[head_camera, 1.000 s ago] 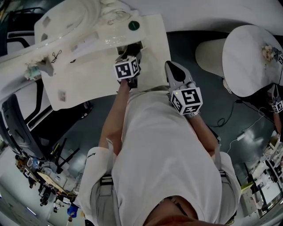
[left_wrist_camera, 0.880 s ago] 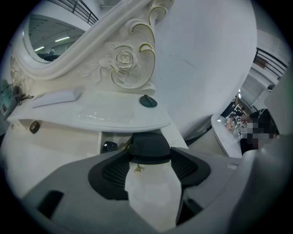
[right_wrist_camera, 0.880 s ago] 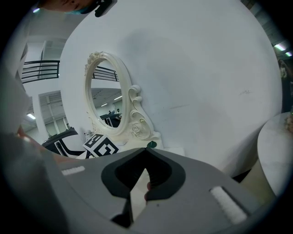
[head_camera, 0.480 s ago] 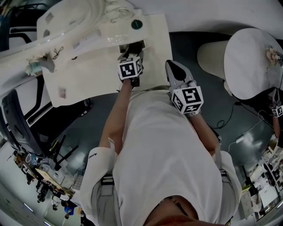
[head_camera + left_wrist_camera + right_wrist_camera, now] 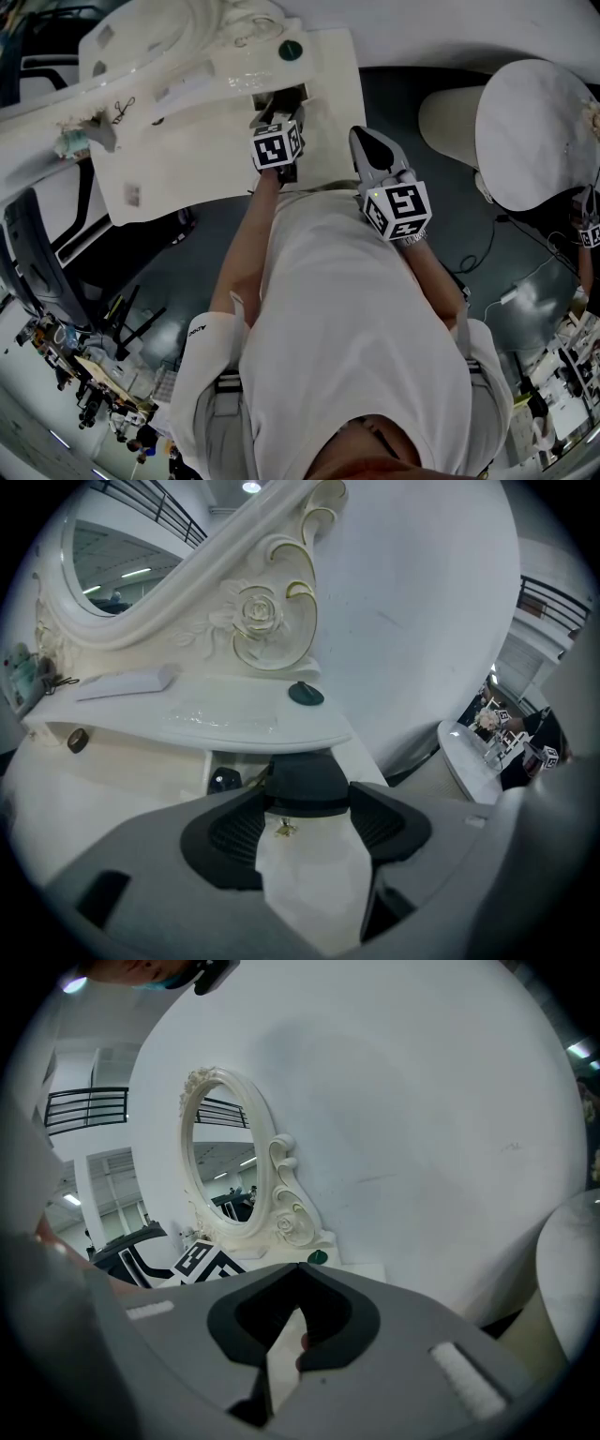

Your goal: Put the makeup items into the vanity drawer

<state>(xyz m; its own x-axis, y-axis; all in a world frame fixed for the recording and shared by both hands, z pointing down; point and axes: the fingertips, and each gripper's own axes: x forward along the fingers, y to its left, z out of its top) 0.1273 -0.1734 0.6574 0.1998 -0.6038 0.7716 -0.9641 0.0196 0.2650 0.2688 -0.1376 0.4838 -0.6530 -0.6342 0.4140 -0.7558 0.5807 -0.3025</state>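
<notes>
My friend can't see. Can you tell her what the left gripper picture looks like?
The grey left gripper has its black-padded jaws spread wide, with a dark rounded object between their tips; whether they pinch it is unclear. Behind stands a white carved vanity with an oval mirror and a small dark-green disc on its shelf.
</notes>
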